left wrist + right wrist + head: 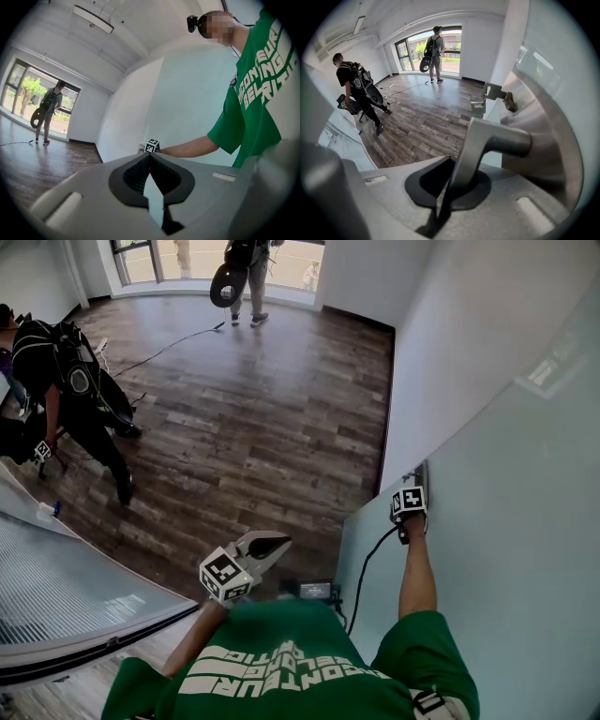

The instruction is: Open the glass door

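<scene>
The frosted glass door fills the right side of the head view. Its metal lever handle sits at the door's edge. My right gripper points steeply down and is shut on this lever, which runs up between its jaws. In the head view the right gripper is at the handle, its marker cube facing up. My left gripper hangs in the air left of the door, shut and holding nothing. In its own view the left gripper faces the door and my right arm.
A white wall meets the door at the handle side. A ribbed glass panel lies at the lower left. One person with a black backpack stands on the wood floor at left, another by the far window. A cable crosses the floor.
</scene>
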